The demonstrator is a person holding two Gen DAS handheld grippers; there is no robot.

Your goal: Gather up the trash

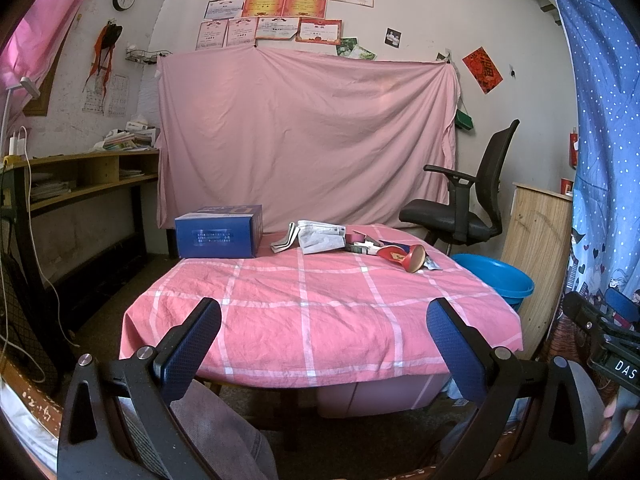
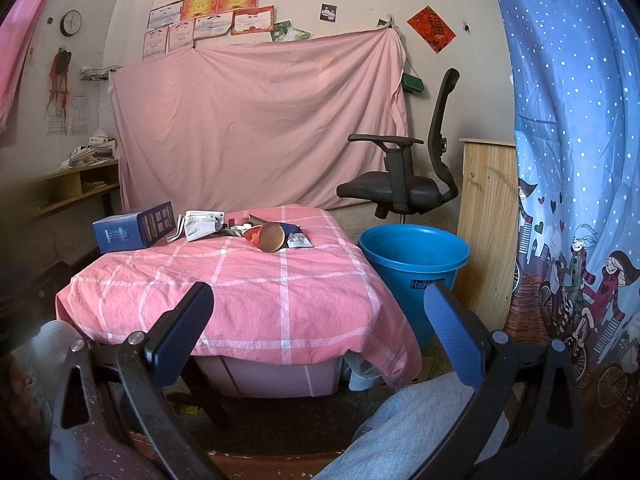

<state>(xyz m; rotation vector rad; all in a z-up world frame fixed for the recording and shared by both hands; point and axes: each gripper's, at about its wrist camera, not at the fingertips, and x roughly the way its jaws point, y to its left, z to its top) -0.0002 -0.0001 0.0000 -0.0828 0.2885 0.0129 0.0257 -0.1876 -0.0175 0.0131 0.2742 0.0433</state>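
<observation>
A pile of trash lies at the far side of the pink checked table [image 1: 320, 300] [image 2: 240, 280]: a tipped red paper cup [image 1: 404, 258] [image 2: 266, 237], crumpled white paper [image 1: 320, 236] [image 2: 200, 224], small wrappers [image 1: 432, 265] [image 2: 298, 242]. A blue box [image 1: 218, 232] [image 2: 134, 226] stands at the far left. A blue bucket [image 1: 500, 280] [image 2: 414, 264] stands on the floor right of the table. My left gripper [image 1: 324, 332] and right gripper [image 2: 320, 320] are both open and empty, held before the table's near edge, well short of the trash.
A black office chair [image 1: 464, 208] [image 2: 404, 176] stands behind the bucket. A wooden cabinet [image 1: 536, 248] [image 2: 486, 220] and a blue curtain [image 2: 572, 160] are at the right. A wooden shelf desk [image 1: 80, 176] stands at the left. A pink sheet [image 1: 304, 140] hangs on the back wall.
</observation>
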